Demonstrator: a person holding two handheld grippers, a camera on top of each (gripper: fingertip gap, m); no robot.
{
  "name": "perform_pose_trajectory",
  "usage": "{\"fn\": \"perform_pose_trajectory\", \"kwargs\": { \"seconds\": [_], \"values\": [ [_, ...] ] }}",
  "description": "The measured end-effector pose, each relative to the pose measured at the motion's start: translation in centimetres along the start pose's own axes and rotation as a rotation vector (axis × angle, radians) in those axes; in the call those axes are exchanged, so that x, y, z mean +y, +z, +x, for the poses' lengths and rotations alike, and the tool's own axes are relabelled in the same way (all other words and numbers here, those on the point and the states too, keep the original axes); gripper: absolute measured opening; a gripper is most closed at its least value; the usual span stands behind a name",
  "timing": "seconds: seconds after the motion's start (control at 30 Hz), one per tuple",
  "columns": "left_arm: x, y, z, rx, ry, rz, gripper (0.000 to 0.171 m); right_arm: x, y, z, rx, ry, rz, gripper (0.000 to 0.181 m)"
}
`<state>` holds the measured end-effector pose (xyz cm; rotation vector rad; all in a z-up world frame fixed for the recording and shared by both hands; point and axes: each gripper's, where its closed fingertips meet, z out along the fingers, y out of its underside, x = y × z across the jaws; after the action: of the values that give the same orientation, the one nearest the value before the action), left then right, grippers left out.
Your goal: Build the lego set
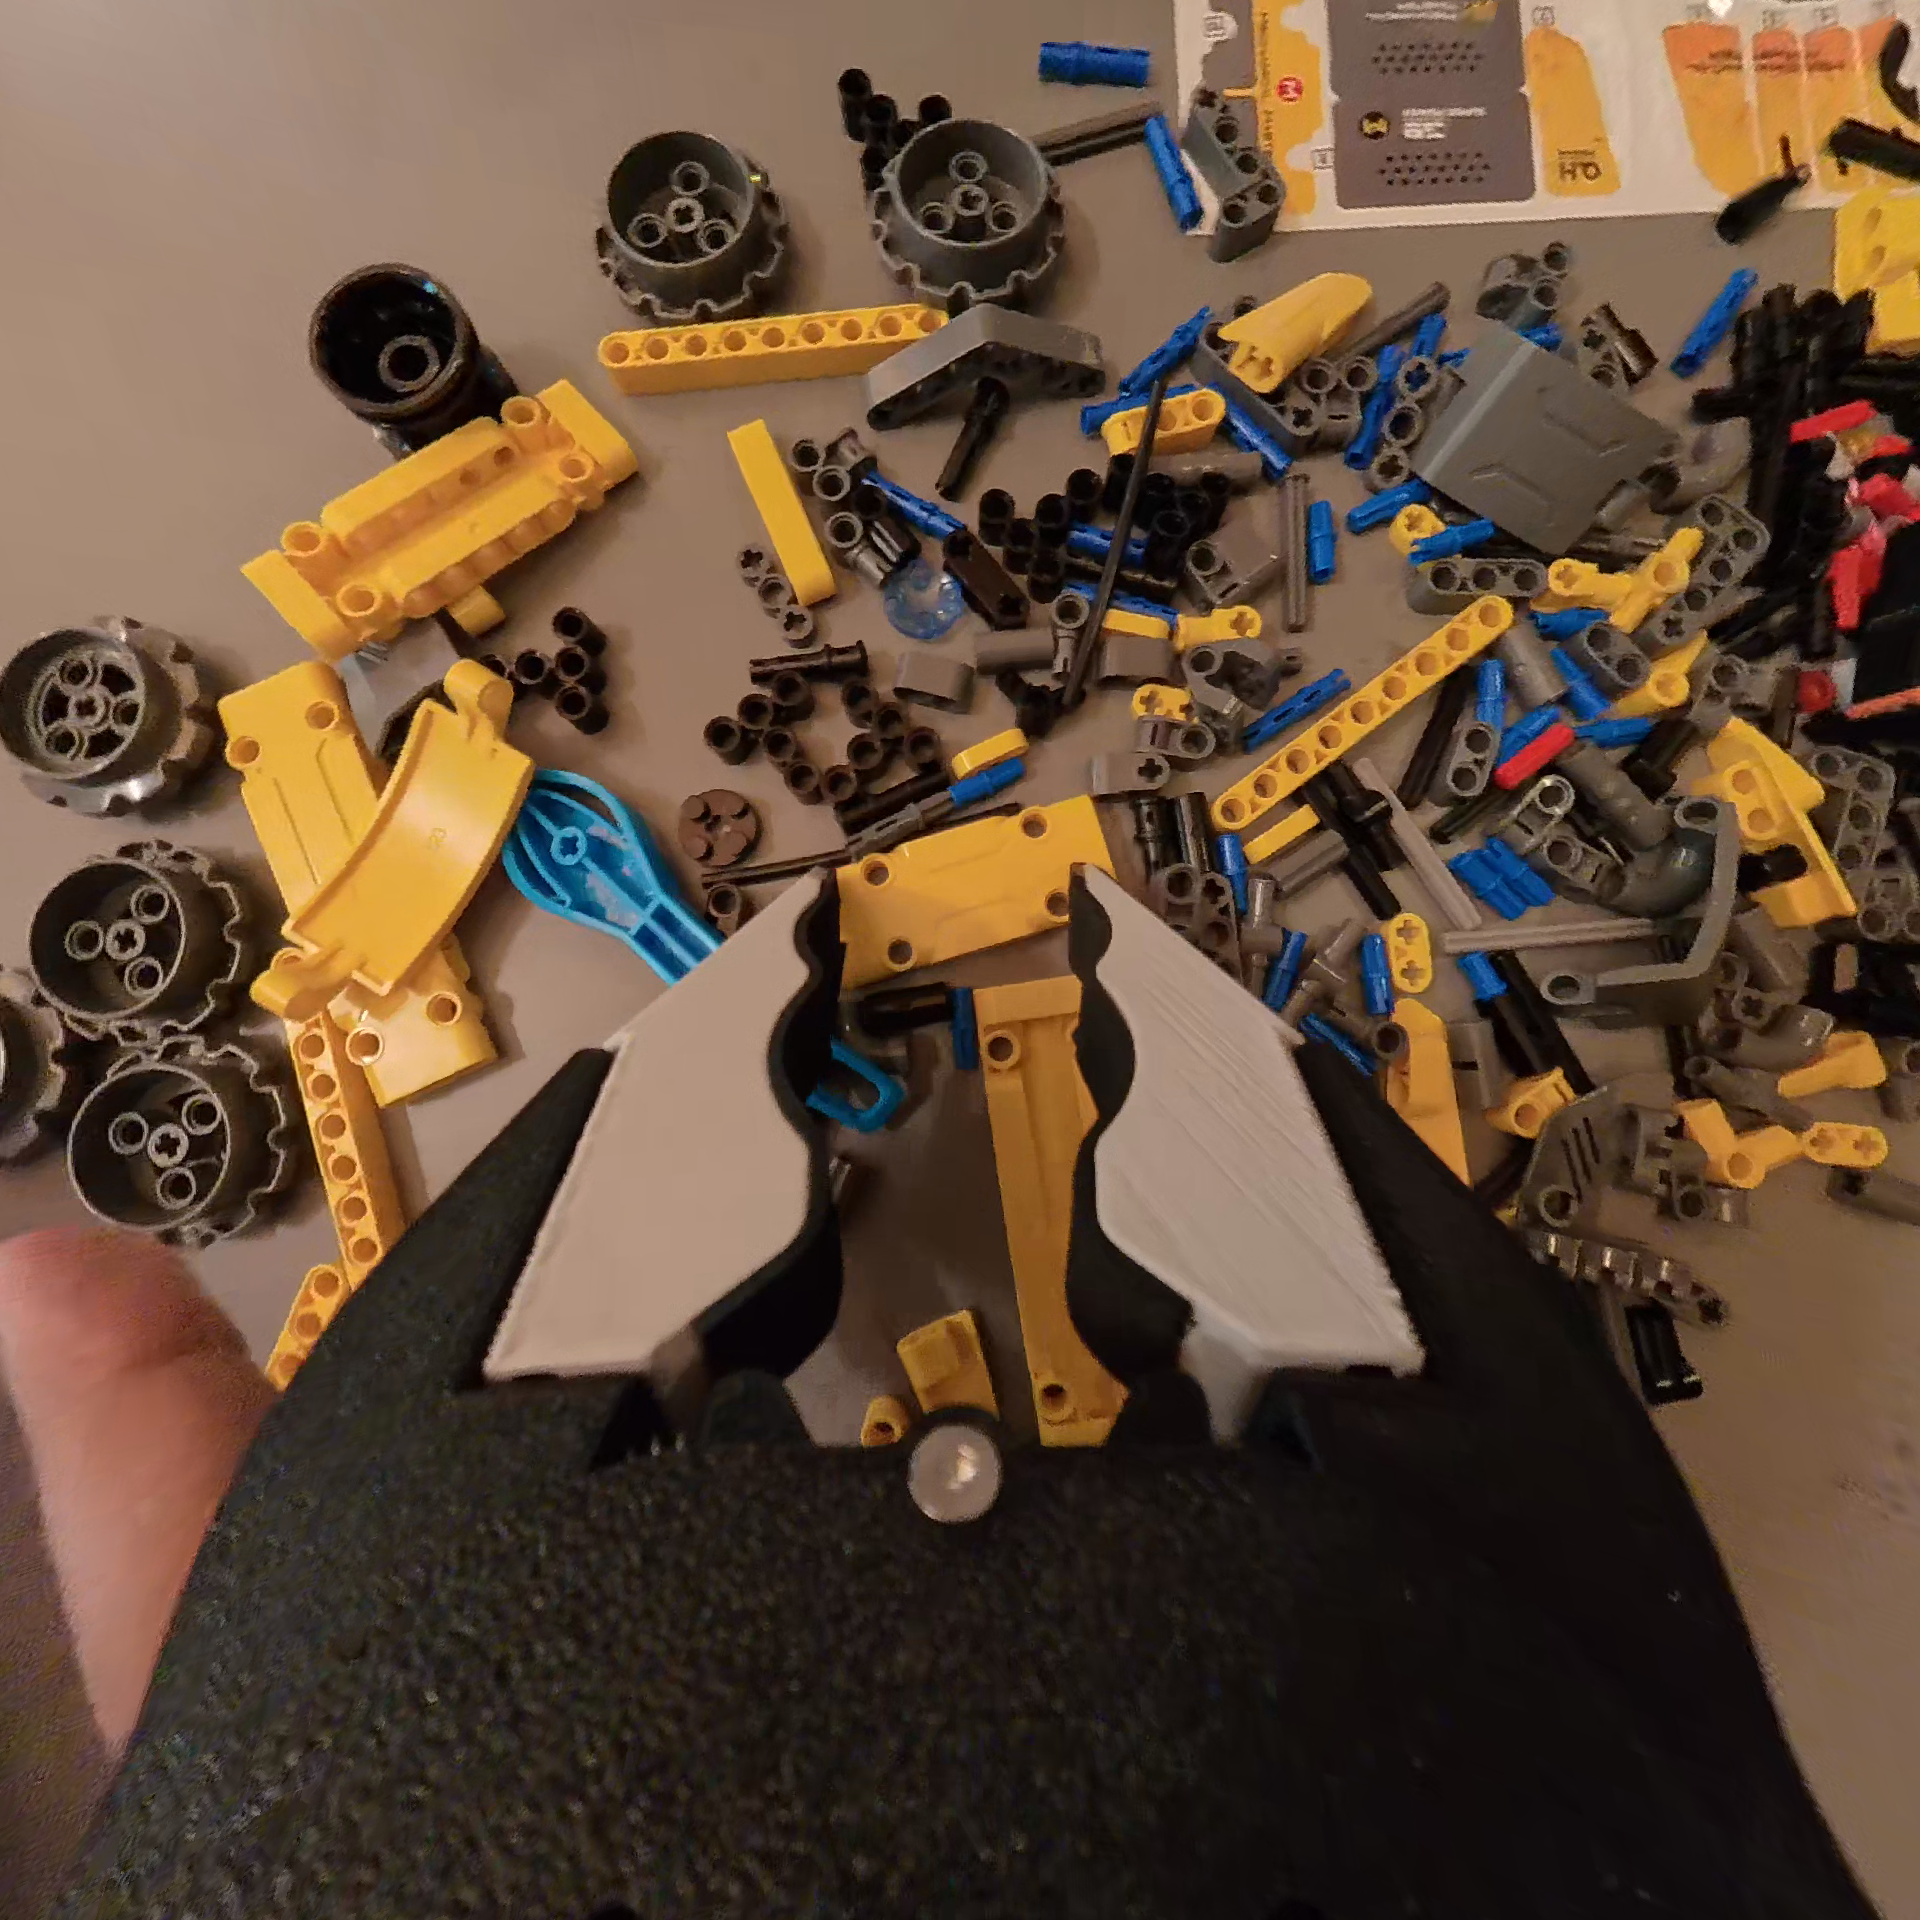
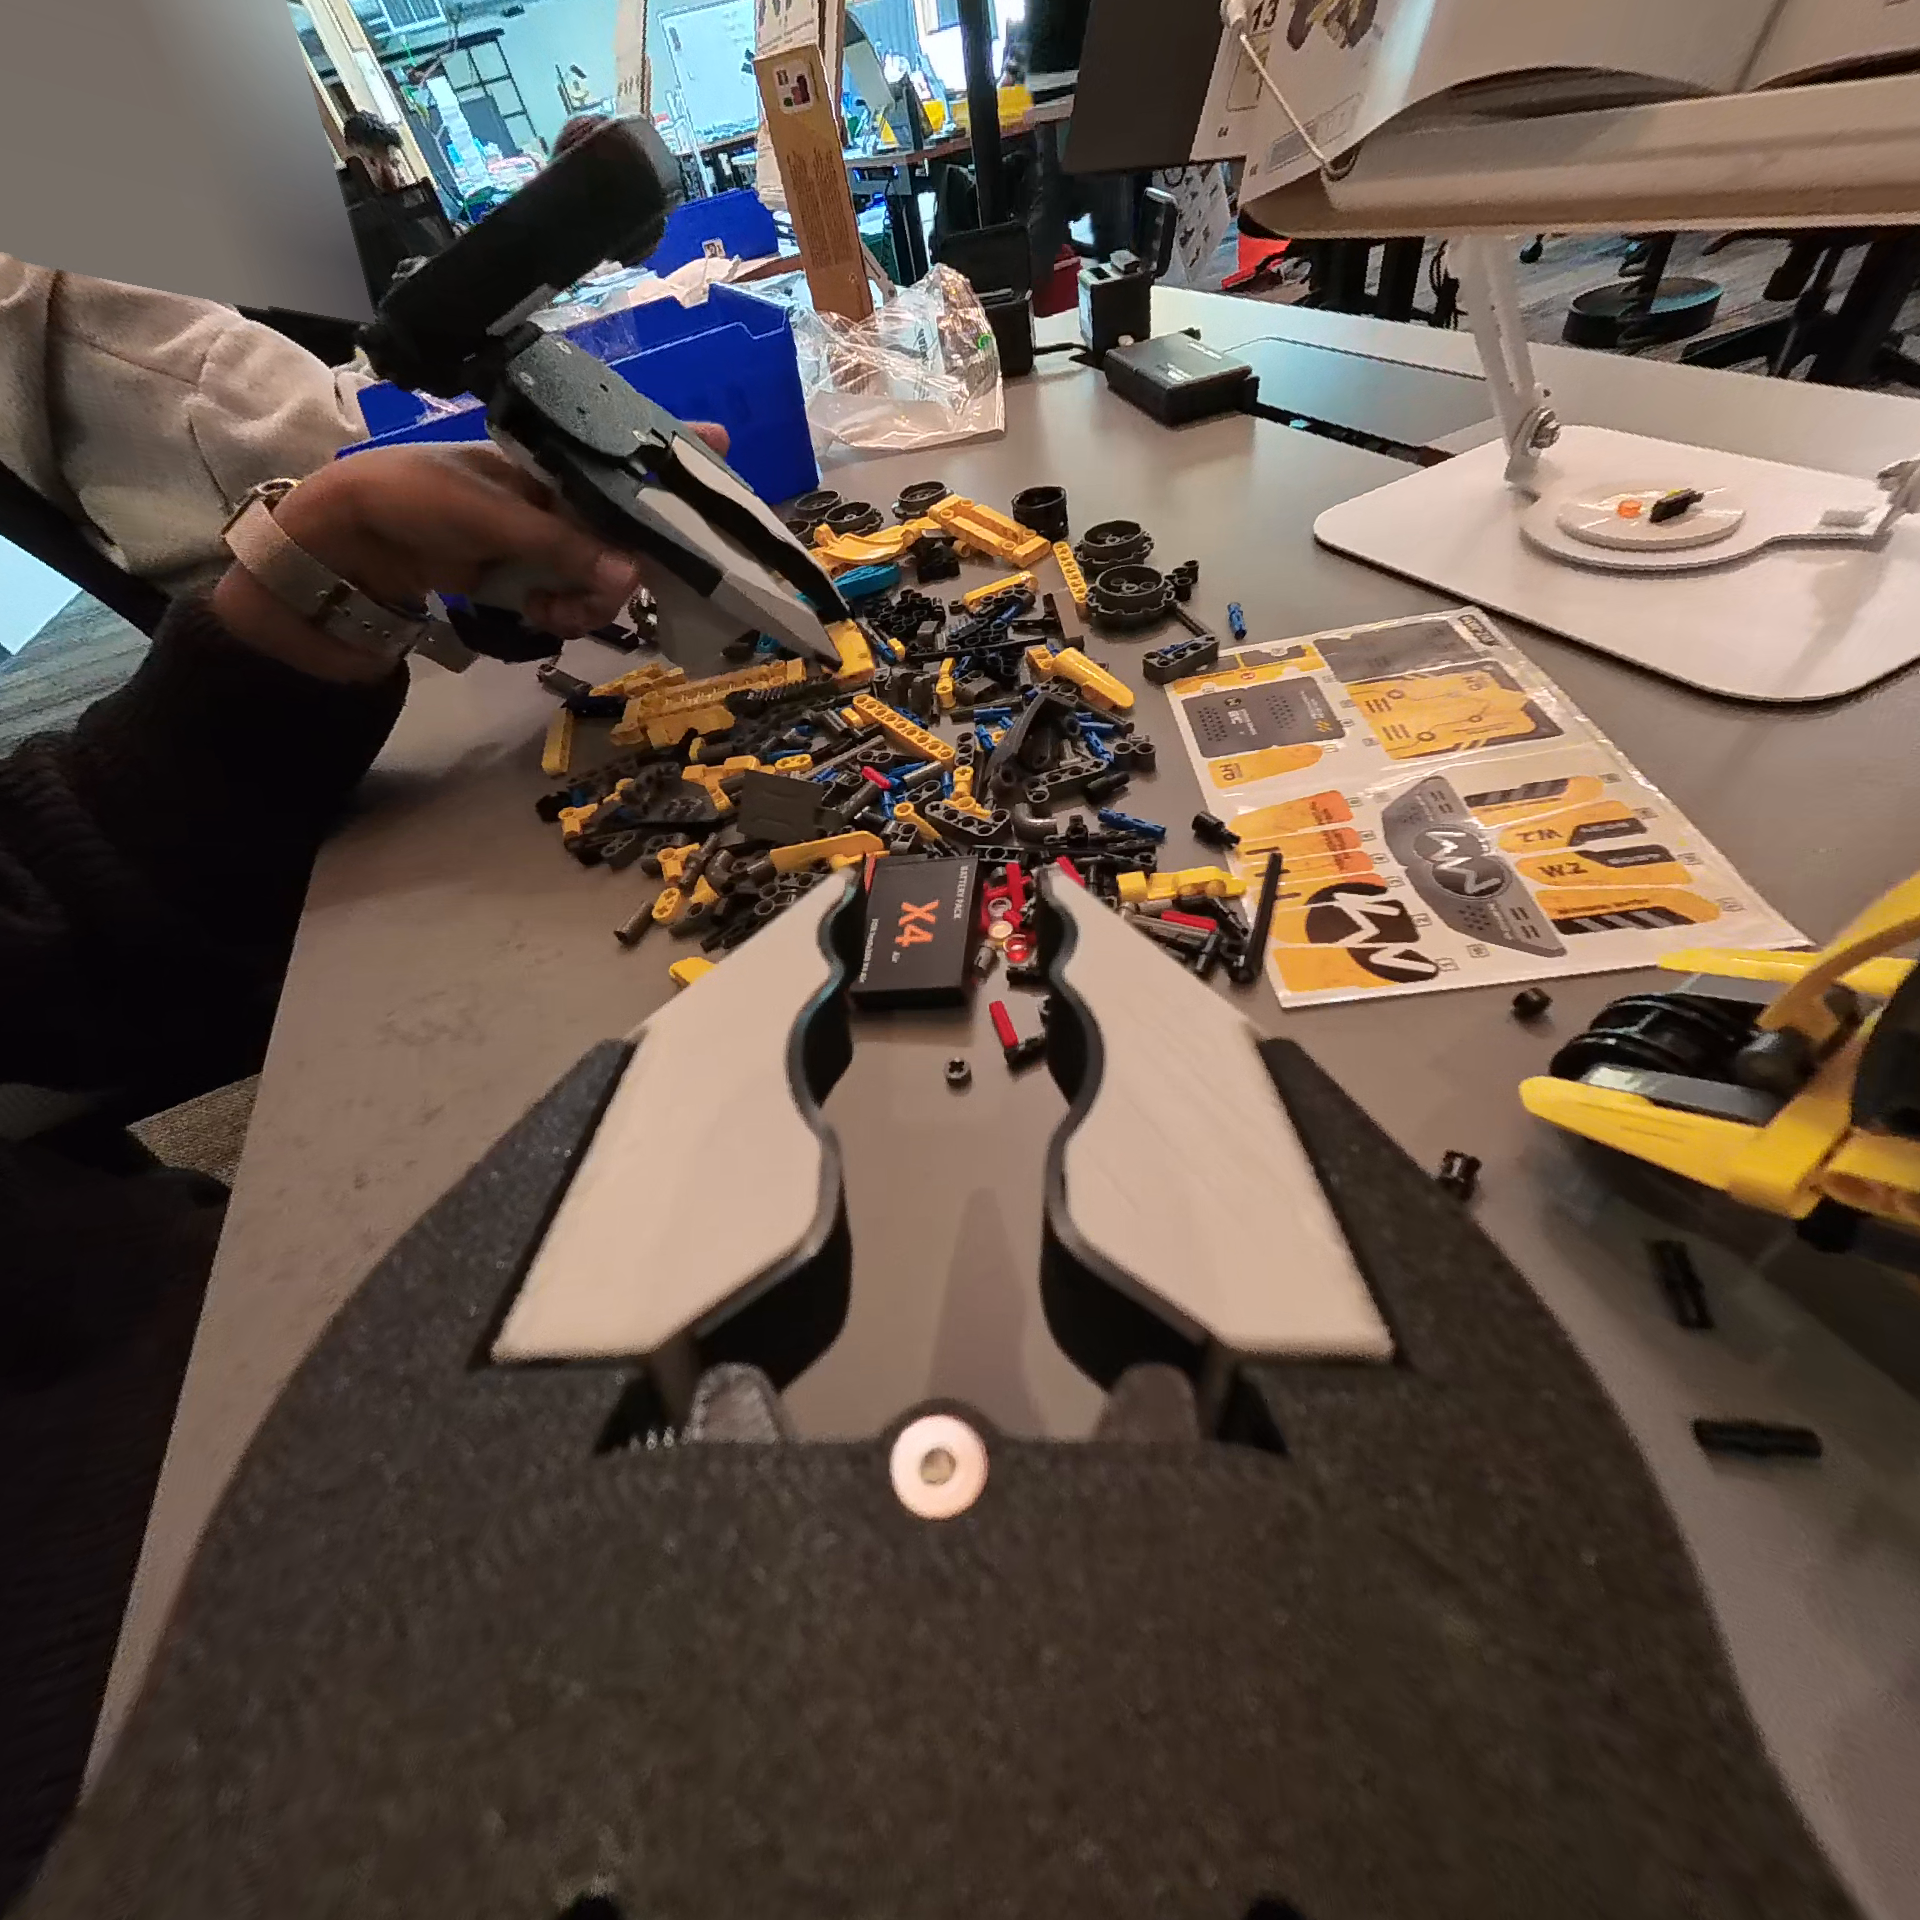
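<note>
A pile of loose lego pieces [image 1: 1195,623], yellow, black, blue and grey, covers the grey table [image 1: 208,156]. My left gripper [image 1: 951,894] is open and empty, its tips low over a yellow panel [image 1: 966,883] at the near edge of the pile. It also shows in the right wrist view [image 2: 826,639], held by a hand, tips down at the pile [image 2: 883,748]. My right gripper [image 2: 945,904] is open and empty above the table. A black battery box [image 2: 920,935] lies just beyond its tips. A partly built yellow model [image 2: 1766,1101] sits to its right.
Several grey wheel hubs [image 1: 125,935] lie at the left of the pile. A sticker sheet [image 2: 1455,800] lies right of the pile. A white stand [image 2: 1662,561] holds an open instruction booklet [image 2: 1558,94]. Blue bins [image 2: 727,353] and a plastic bag [image 2: 904,364] stand behind. Tip to tip, the grippers are about 30 centimetres apart.
</note>
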<state>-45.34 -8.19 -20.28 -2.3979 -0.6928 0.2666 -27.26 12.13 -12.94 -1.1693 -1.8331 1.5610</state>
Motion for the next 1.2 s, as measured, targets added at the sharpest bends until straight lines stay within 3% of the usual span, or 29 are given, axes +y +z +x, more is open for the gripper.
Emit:
{"fn": "perform_pose_trajectory", "kwargs": {
  "seconds": [0.1, 0.5, 0.77, 1.2],
  "values": [
    [0.0, -0.1, 1.2, 0.059, 0.074, 0.005, 0.042, 0.1, 0.0, 0.0, 0.000, -0.001, -0.001, 0.032],
    [-0.6, 0.1, 0.5, 0.024, 0.085, 0.042, 0.043, -0.1, 0.1, -0.2, -0.002, -0.003, 0.002, 0.032],
    [-2.1, -1.5, 2.1, 0.106, 0.254, 0.193, 0.043, 0.1, 0.2, -0.2, -0.008, 0.004, -0.004, 0.032],
    [-1.0, -0.5, 0.6, 0.115, 0.173, 0.137, 0.039, 0.2, 0.3, -0.6, -0.033, 0.027, -0.002, 0.032]
  ]
}}
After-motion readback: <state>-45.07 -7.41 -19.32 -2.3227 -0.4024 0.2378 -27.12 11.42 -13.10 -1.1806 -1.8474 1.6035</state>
